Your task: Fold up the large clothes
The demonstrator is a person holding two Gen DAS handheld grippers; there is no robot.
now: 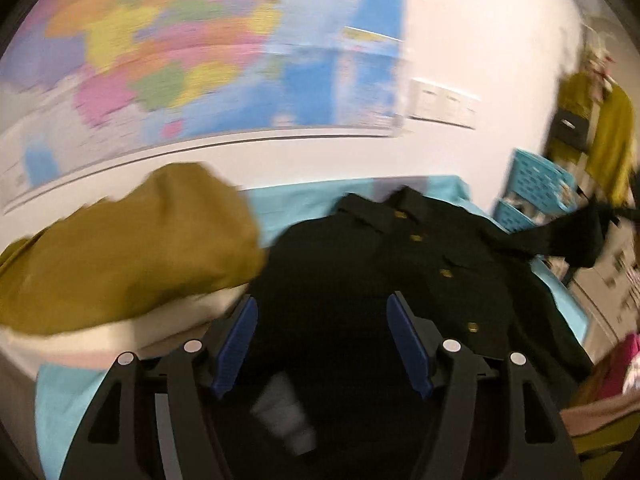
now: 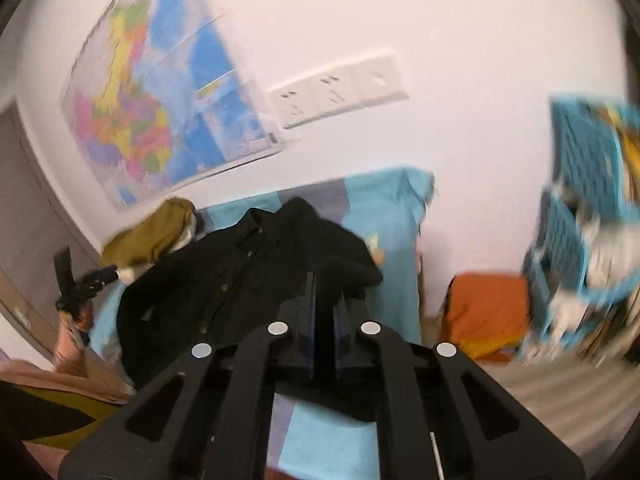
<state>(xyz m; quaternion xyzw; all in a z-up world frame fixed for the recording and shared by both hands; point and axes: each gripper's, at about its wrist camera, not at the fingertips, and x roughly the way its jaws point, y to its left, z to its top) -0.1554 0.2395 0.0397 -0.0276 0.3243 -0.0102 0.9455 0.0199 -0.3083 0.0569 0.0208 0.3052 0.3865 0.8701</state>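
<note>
A black button-front shirt with small brass-coloured buttons (image 1: 404,276) lies spread, collar toward the wall, on a light blue cloth-covered table (image 1: 292,200). The left gripper (image 1: 322,344) hangs just above the shirt's lower part with its blue-padded fingers (image 1: 236,348) set wide apart and nothing between them. The right gripper (image 2: 323,316) has its fingers drawn close together, leaving only a narrow slit, and a fold of the black shirt (image 2: 256,280) is pinched between them at the garment's right edge; in the left wrist view that part of the shirt is drawn out sideways beyond the table's edge. A crumpled olive-mustard garment (image 1: 132,252) rests on a pale cloth just beside the shirt, on its left. A multicoloured wall map (image 1: 192,48) and a white row of wall sockets (image 2: 336,88) hang on the white wall behind. Turquoise slatted plastic baskets (image 2: 580,184) stand to the right, and an orange cloth bundle (image 2: 488,308) lies on the floor near them. Both views are motion-blurred.
</note>
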